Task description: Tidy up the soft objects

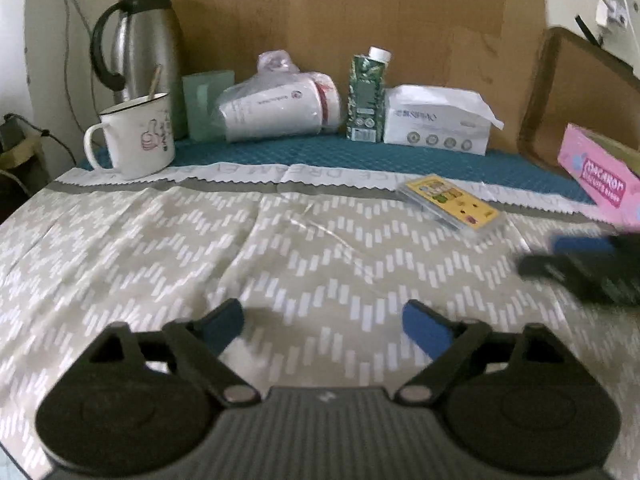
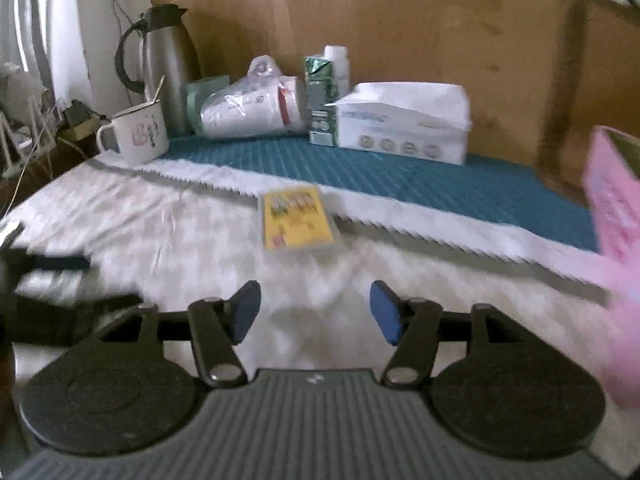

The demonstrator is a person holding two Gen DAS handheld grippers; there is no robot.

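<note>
With both claws over the bed surface, nothing sits between either pair of blue pads. Left gripper (image 1: 323,322): jaws spread wide, empty, above the beige cloth with a white zigzag dash print (image 1: 160,248). Right gripper (image 2: 315,310): jaws parted, a bit narrower, also empty, above the same cloth (image 2: 180,220), which is motion-blurred in that view.

The cloth lies spread flat with a few creases and covers most of the near surface. Its far hem is a white serrated-edge band with faint lettering (image 1: 224,174) that lies on a teal quilted mat (image 1: 360,154).

- Small yellow card pack in a clear case (image 1: 452,202) lies flat on the cloth near the band, ahead and to the right of the left claw and straight ahead of the right claw (image 2: 298,220).
- Pink printed carton (image 1: 600,180) stands at the right edge.
- Back row on the mat, left to right: steel thermos jug with a black handle (image 1: 148,40), white enamel mug with a thumbs-up print (image 1: 136,138), pale green box (image 1: 206,102), bagged stack of white paper cups lying on its side (image 1: 276,106), green drink carton with a white cap (image 1: 366,96), white tissue pack (image 1: 436,120).
- Brown cardboard wall (image 1: 320,12) stands behind the row.

The right gripper shows blurred at the right edge of the left view (image 1: 580,264), close over the cloth.
</note>
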